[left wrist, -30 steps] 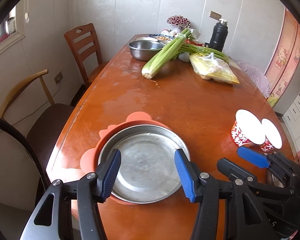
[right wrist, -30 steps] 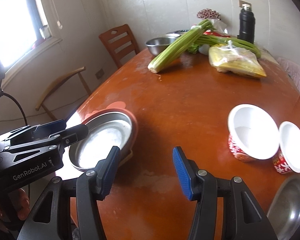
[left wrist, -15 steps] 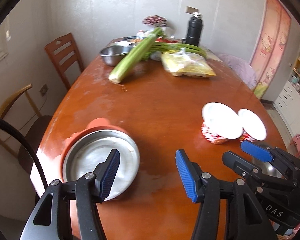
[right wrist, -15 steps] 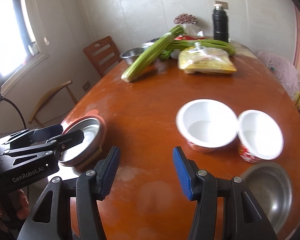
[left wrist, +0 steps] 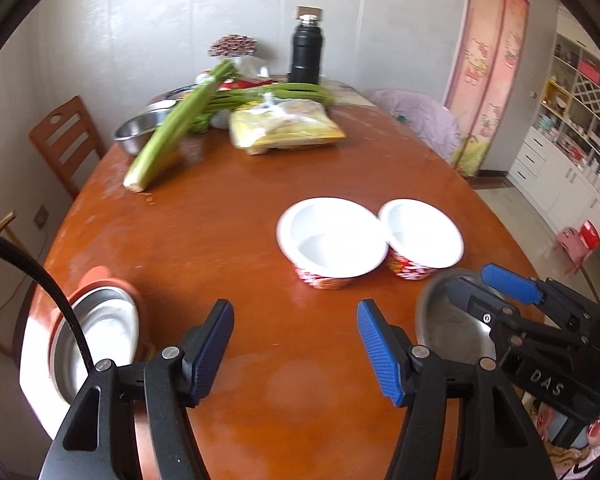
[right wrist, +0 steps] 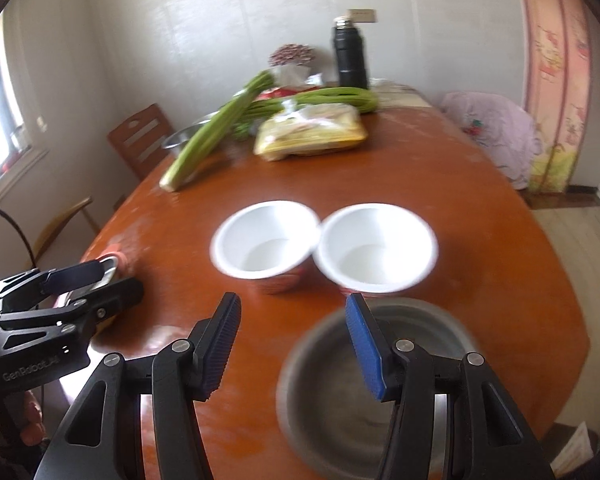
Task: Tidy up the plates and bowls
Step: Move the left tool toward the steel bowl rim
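Two white bowls with red patterned sides stand side by side mid-table: the larger bowl (left wrist: 332,238) (right wrist: 266,242) and the smaller bowl (left wrist: 420,234) (right wrist: 376,242). A steel plate (left wrist: 100,340) rests in an orange dish (left wrist: 104,280) at the near left edge. A second steel plate (right wrist: 376,396) (left wrist: 448,332) lies at the near right. My left gripper (left wrist: 294,344) is open and empty over bare table. My right gripper (right wrist: 292,344) is open and empty, its right finger over the second steel plate's rim.
At the far end of the brown table (left wrist: 228,216) lie celery (left wrist: 172,128), a yellow bag (left wrist: 284,128), a steel basin (left wrist: 140,132) and a black flask (left wrist: 307,52). Wooden chairs (left wrist: 66,140) stand at the left, a pink-covered chair (right wrist: 496,132) at the right.
Both grippers have swung right: the plate in the orange dish slid to the left edge of view, the white bowls and second steel plate came toward centre. Both stay open.
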